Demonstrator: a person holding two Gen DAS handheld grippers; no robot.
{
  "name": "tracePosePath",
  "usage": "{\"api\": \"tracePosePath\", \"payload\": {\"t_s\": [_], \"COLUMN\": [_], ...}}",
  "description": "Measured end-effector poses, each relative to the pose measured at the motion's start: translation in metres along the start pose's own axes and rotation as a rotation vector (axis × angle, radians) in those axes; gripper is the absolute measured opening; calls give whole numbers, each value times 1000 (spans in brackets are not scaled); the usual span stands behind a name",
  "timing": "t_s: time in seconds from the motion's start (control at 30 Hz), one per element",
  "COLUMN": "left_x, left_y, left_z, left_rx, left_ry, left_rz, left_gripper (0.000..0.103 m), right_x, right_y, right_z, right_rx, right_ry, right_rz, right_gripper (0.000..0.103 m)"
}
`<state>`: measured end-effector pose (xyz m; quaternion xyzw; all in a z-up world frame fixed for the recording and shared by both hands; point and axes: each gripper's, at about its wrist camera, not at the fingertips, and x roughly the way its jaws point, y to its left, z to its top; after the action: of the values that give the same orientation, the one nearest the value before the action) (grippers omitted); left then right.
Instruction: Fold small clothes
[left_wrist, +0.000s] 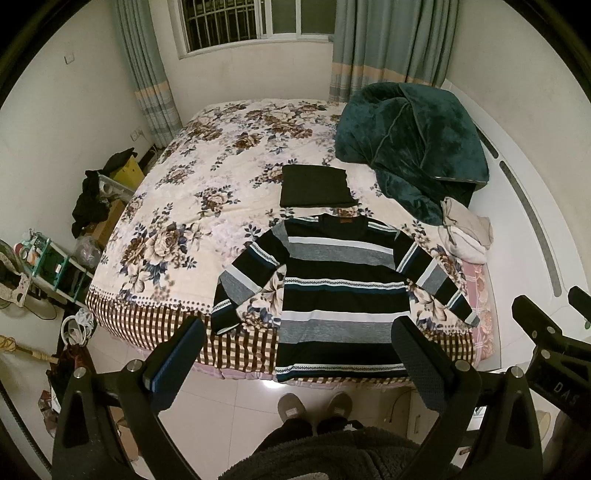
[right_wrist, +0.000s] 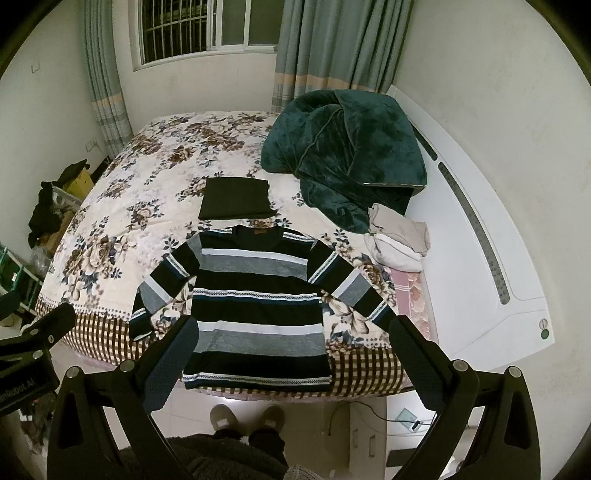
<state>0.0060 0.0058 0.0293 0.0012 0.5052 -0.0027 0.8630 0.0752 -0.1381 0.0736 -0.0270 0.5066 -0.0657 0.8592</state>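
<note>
Bed (left_wrist: 177, 206): floral, lay ahead of me.
Sweater (left_wrist: 332, 291): flat at the near edge, hem towards me, collar away.
Left gripper (left_wrist: 295, 354): wide open, empty.
Right gripper (right_wrist: 295, 354): wide open, empty, probably equally near.

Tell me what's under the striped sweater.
The striped sweater lies flat on the floral bedspread, its hem hanging over the checked border at the bed's edge. Whatever else might lie beneath its body is covered.
</note>
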Motion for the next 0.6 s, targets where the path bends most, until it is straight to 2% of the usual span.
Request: {"api": "tracePosePath", "payload": {"t_s": [0.3, 0.43, 0.5, 0.6], "left_x": [3, 17, 36, 78], "left_y": [4, 10, 12, 4], "left_z": [2, 10, 14, 21], "left_rx": [1, 2, 8, 45], "left_ry": [0, -10, -21, -45], "left_rz": [-3, 6, 18, 59], "left_gripper": [103, 103, 103, 103], "right_x": [-2, 0, 17, 65], "right_y": [2, 3, -3, -28], "right_z": [3, 1, 0, -10], "right_rx": [-1, 12, 55, 159], "right_ry": [7, 15, 47, 124], "right_rz": [3, 2, 12, 6], "right_gripper": [103, 103, 103, 103]}}
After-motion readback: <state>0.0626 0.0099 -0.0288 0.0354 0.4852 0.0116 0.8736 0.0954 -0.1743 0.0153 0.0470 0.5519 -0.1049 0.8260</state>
